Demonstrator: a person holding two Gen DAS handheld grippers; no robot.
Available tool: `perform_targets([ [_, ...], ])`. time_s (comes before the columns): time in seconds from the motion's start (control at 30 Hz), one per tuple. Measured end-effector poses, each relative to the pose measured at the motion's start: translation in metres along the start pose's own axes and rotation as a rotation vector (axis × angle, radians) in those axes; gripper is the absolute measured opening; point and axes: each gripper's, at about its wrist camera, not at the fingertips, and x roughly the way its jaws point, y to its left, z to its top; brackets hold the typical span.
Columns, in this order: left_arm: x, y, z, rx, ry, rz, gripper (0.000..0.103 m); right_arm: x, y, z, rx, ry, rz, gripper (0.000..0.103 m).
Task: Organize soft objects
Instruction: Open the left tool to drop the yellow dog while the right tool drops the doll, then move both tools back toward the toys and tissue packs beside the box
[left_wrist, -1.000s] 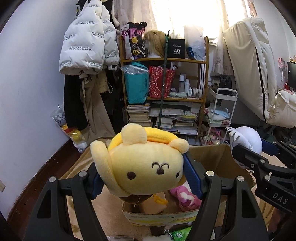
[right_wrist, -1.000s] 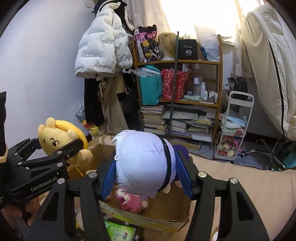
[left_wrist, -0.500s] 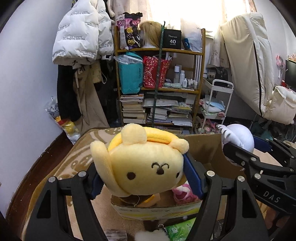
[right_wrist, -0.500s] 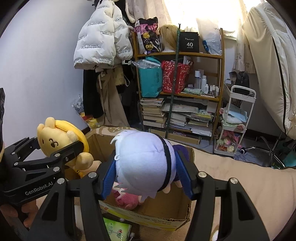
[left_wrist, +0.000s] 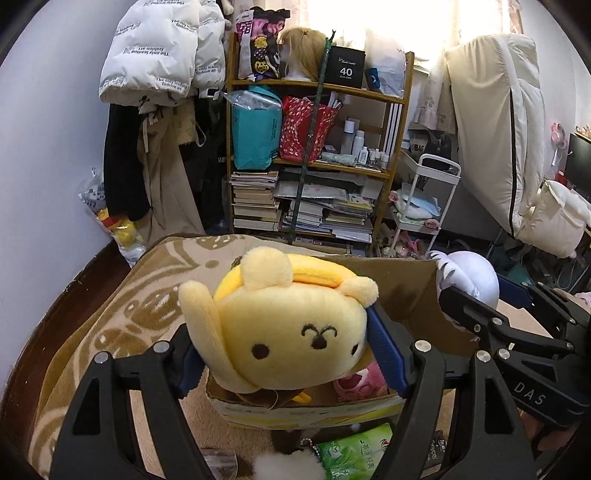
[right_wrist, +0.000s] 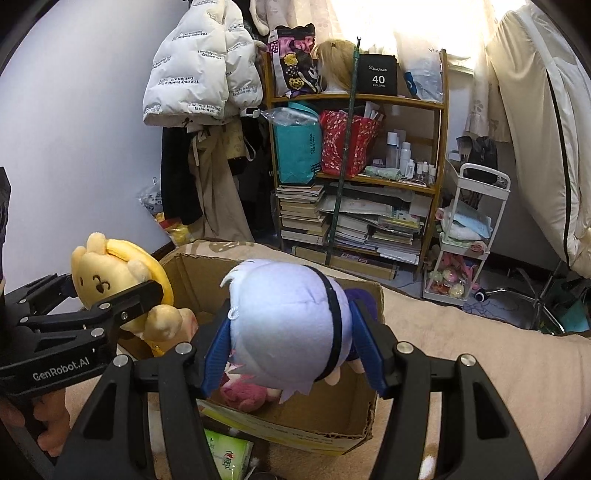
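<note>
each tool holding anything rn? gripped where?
Left tool: round yellow plush bear, pads pressed on the two sides of its head. Right tool: pale lavender plush doll, clamped on the sides of its head. Both above the open cardboard box.

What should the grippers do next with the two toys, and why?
Probably lower both a little and let go. The left gripper holds the yellow plush and the right gripper the white plush right over the open box.

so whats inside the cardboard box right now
A pink plush lies in the cardboard box. The yellow plush and white-haired plush doll, held above, cover the rest.
</note>
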Motion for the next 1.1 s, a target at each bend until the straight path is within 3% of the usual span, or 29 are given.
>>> perform_targets([
  [0.37, 0.0008, 0.0066, -0.0004, -0.031, -0.004, 0.001, 0.084, 0.0018, 0.0019, -0.0009, -0.006, 0.008, -0.004, 0.065],
  [0.6, -0.0075, 0.0039, 0.0015, -0.027, -0.048, -0.031, 0.094, 0.0032, 0.0002, -0.0026, -0.002, 0.009, -0.003, 0.066],
  [0.77, -0.0079, 0.0018, 0.0015, -0.016, -0.048, -0.029, 0.095, 0.0033, -0.0004, -0.0025, -0.004, 0.012, 0.0, 0.066],
  [0.97, -0.0078, 0.0034, 0.0016, -0.009, -0.041, 0.006, 0.095, 0.0019, 0.0002, -0.002, -0.011, 0.002, 0.016, 0.068],
  [1.1, -0.0082, 0.0106, -0.0026, -0.025, -0.034, 0.054, 0.097, -0.0006, -0.0004, -0.003, -0.004, -0.001, -0.006, 0.077],
])
